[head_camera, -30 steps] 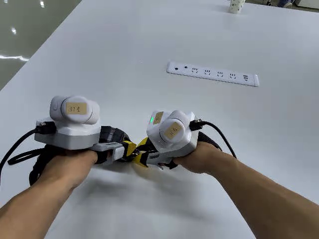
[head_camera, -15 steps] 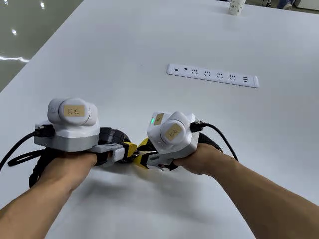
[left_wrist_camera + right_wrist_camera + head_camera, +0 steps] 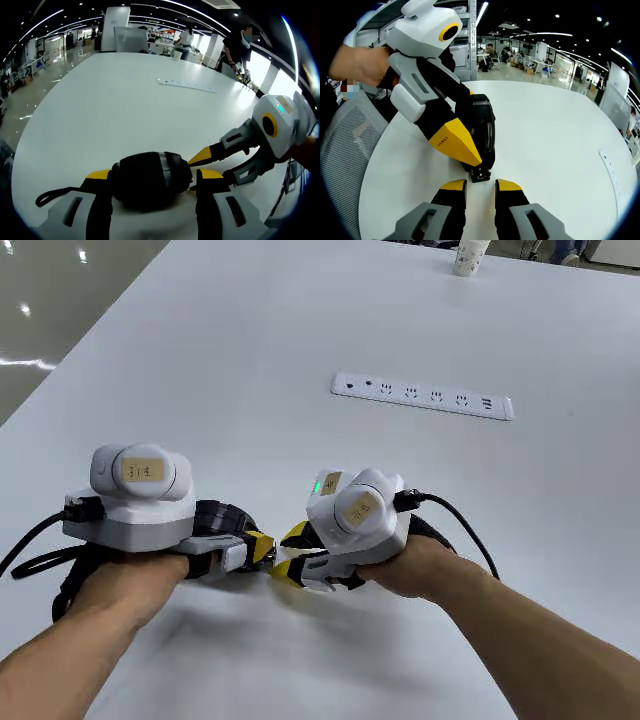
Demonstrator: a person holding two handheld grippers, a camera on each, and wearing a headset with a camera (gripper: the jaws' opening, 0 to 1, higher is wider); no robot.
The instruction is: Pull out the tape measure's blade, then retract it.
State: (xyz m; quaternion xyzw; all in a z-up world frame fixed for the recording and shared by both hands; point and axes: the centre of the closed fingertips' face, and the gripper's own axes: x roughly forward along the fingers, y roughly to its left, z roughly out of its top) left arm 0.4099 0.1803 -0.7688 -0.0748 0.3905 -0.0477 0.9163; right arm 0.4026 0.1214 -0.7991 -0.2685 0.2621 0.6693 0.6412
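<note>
Left gripper [image 3: 154, 175] clamps the tape measure [image 3: 481, 127]; we should close our narrowly parted right gripper [image 3: 480, 186] squarely on the hook [image 3: 480, 174], pulling straight.

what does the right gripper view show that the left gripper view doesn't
Right gripper view: the blade's hook at the mouth of the tape measure, just ahead of the open right gripper, and a mesh chair. Left gripper view: the black strap trailing on the table. Both: the tape measure clamped in the left gripper, and the power strip.
</note>
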